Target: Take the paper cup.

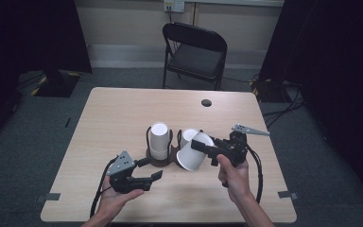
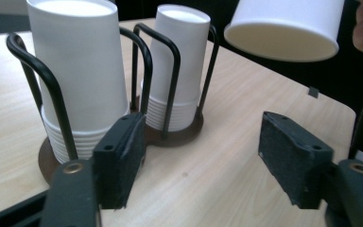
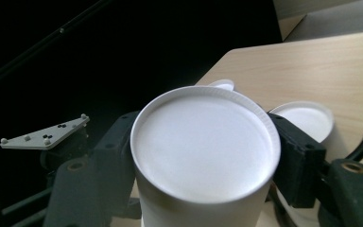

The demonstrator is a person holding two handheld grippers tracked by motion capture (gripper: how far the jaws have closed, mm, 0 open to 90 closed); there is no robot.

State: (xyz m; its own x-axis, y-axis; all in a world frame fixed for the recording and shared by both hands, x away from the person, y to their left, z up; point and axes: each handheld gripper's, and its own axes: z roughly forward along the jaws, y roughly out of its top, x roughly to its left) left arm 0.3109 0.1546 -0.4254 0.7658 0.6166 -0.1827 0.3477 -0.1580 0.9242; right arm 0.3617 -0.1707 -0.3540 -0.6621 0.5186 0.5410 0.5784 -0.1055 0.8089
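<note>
Right hand-held gripper (image 1: 203,148) clamps a tilted paper cup (image 1: 192,152) above the desk (image 1: 113,113) beside the cup holder (image 1: 163,158) | left hand-held gripper (image 1: 157,175) wide, empty | advice: level cup, keep squeeze light, steady holder.

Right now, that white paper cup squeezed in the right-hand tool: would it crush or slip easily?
The white paper cup is probably light and thin-walled, so hard squeezing could dent it. The right gripper clamps its smooth tapered sides with its jaws, so it might slide. Set down on its side, it would likely roll.
</note>
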